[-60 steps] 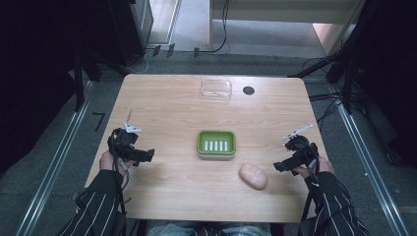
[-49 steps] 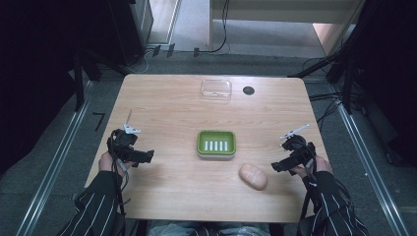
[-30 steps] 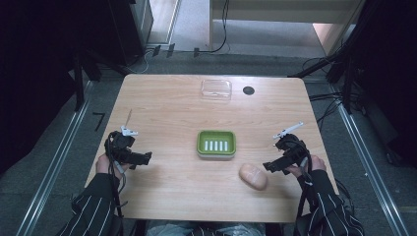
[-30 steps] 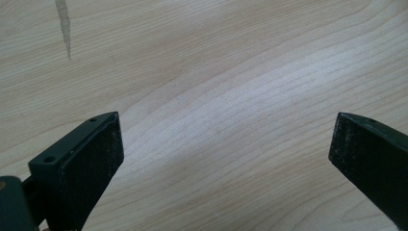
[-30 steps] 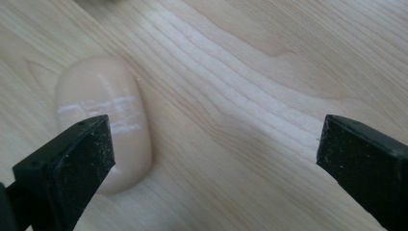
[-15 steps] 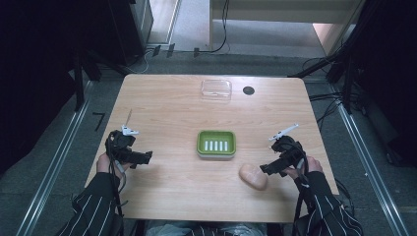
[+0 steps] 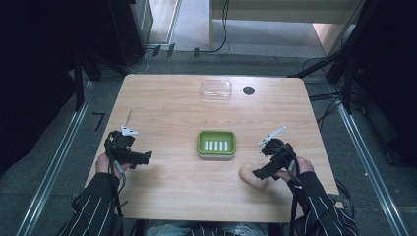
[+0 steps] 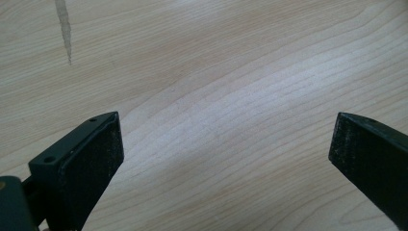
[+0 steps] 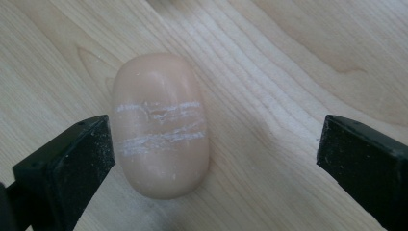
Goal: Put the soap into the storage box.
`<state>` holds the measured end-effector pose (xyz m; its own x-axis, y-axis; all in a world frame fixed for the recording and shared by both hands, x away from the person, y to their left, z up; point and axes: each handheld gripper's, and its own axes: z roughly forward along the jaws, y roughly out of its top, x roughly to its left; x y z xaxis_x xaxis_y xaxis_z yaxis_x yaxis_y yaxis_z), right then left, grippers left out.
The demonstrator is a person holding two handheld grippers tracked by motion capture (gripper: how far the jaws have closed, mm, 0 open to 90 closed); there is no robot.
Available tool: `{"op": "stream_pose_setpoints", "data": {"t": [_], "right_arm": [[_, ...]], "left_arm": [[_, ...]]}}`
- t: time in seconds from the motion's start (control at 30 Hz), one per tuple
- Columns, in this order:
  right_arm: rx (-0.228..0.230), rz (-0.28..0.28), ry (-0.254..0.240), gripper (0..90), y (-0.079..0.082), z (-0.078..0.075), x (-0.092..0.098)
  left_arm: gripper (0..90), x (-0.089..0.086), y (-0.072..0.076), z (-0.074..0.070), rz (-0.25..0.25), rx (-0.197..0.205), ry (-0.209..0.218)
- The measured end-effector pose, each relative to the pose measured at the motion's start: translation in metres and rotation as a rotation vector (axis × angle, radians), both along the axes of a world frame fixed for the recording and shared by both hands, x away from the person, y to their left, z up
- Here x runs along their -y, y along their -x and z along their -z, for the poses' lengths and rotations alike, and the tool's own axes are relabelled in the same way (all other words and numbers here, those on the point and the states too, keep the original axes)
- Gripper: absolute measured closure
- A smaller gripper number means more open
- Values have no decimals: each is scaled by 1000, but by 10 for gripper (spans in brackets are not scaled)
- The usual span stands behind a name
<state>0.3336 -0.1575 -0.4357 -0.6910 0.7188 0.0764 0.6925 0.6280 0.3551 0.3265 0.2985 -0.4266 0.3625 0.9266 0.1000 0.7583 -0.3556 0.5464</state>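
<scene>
Hovering with fingers spread wide, the right gripper (image 9: 216, 159) straddles an unmarked soap bar (image 9: 161, 125); the left gripper (image 8: 226, 159) gapes too.

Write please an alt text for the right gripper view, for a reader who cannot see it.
A pale peach oval soap bar, marked by two whitish scratch bands, lies on the light wooden table between the open black jaws of the right gripper. It sits close beside the left jaw, with a wide gap to the other.

A dish (image 7: 216, 144) sits mid-surface (image 7: 167, 108); a soap bar (image 7: 250, 176) lies near-right of it, a clear lid (image 7: 216, 89) far behind.
</scene>
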Motion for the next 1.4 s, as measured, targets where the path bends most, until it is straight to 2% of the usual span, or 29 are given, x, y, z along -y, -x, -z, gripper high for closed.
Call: {"op": "stream_pose_setpoints", "data": {"t": [0.2,0.33,0.43,0.47,0.53,0.6,0.7,0.73,0.8,0.93,1.2,1.4], "right_arm": [[-22,-15,10,0,2,3,-6],[-31,-79,-7,0,4,3,-12],[-45,-90,10,0,4,6,-18],[-50,-109,23,0,4,9,-22],[-57,-105,34,0,5,10,-25],[-60,-130,48,0,6,13,-30],[-48,-122,62,0,7,12,-32],[-32,-109,69,0,8,13,-32],[-34,-90,80,3,8,14,-33],[-41,-94,101,51,9,18,-35],[-50,-101,119,82,9,20,-36],[-58,-117,144,136,9,25,-41]], "left_arm": [[0,0,-1,0,6,-1,2],[0,1,0,1,8,-1,4],[0,0,0,0,8,-2,2],[0,0,1,0,6,1,3],[0,-1,1,0,7,1,2],[0,0,1,0,8,-1,2],[0,0,1,0,3,5,4],[0,-1,1,0,3,4,4],[0,-1,1,0,2,4,6],[0,0,1,0,9,-2,1],[0,1,0,0,10,-3,-1],[0,1,0,0,10,-3,-1]]}}
